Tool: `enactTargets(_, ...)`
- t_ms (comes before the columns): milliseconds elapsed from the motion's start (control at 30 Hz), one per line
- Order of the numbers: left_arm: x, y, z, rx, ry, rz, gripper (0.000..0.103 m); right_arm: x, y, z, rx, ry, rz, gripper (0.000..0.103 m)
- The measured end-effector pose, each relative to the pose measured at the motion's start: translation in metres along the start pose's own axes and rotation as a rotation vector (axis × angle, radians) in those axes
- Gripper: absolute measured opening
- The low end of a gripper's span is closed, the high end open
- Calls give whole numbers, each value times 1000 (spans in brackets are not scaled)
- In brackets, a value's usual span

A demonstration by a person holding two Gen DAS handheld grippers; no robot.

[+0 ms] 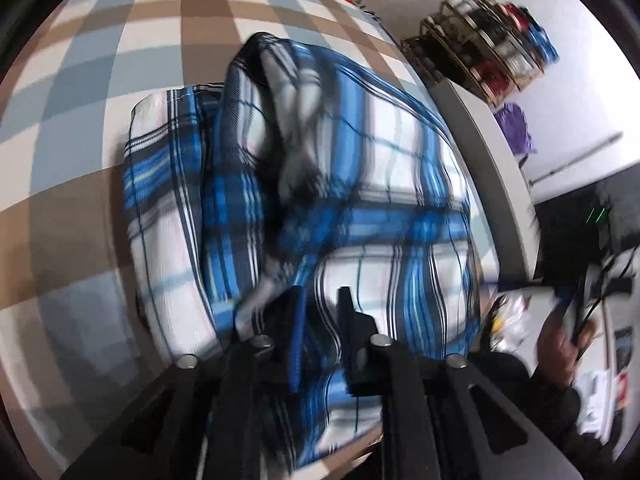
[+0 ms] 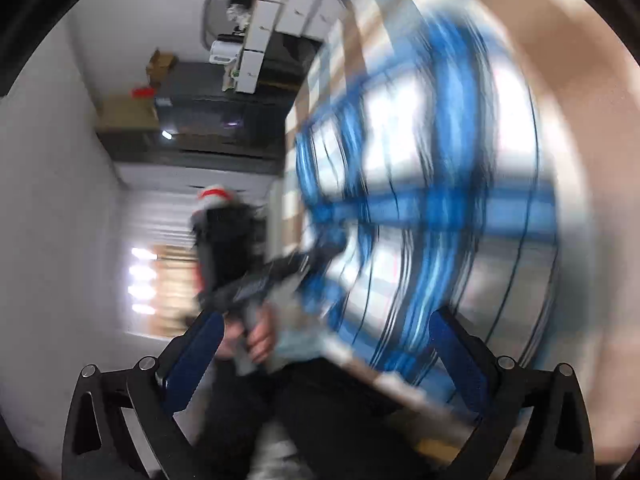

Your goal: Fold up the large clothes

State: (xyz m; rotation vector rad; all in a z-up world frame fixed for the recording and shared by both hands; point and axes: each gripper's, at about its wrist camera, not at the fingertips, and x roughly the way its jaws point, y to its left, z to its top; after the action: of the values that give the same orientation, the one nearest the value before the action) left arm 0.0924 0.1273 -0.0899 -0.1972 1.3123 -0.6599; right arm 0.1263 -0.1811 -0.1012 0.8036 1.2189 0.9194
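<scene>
A blue, white and black plaid garment (image 1: 360,184) lies folded in a thick bundle on the checked tablecloth (image 1: 80,128). My left gripper (image 1: 322,312) points down onto its near edge. Its jaws stand narrow, with a fold of the plaid cloth filling the gap between them. In the right wrist view the same garment (image 2: 420,200) shows as a blurred plaid mass on the table. My right gripper (image 2: 326,340) hovers off the table's edge with its jaws wide apart and nothing between them. Behind it a hand (image 2: 260,340) holds the other gripper's black body.
The table's pale edge (image 1: 492,168) runs along the right of the garment. Beyond it stand a shelf rack with spools (image 1: 492,44) and a purple item (image 1: 514,128). A dark cabinet (image 2: 200,120) and white boxes (image 2: 276,20) line the far wall.
</scene>
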Motion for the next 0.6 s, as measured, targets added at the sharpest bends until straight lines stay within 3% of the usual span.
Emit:
enactTargets(33,1,-2,-6,9,8,-2,36,-2,17,7,-71,-34,-86,103)
enactTargets(67,1,1,-13,9,8,-6,40,1,30,13,-119,-51,-164,103)
enactTargets(200,-3,10,-30,37,-34,1,41,41,77,37,-376,-88,-548,103)
enactTargets(300,-8,20,-34,6,-60,-20,41,92,76,52,-467,-11,-786,84)
enactTargets(367,-9,21,-33,3,-66,-13,41,118,66,59,-502,18,-902,79)
enactTargets(467,-11,17,-35,33,-81,15,41,133,57,58,-542,25,-955,79)
enactTargets(533,-14,20,-40,42,-95,16,41,119,56,58,-513,24,-913,78)
enactTargets(600,-15,20,-42,45,-110,17,41,91,62,51,-499,-23,-821,68)
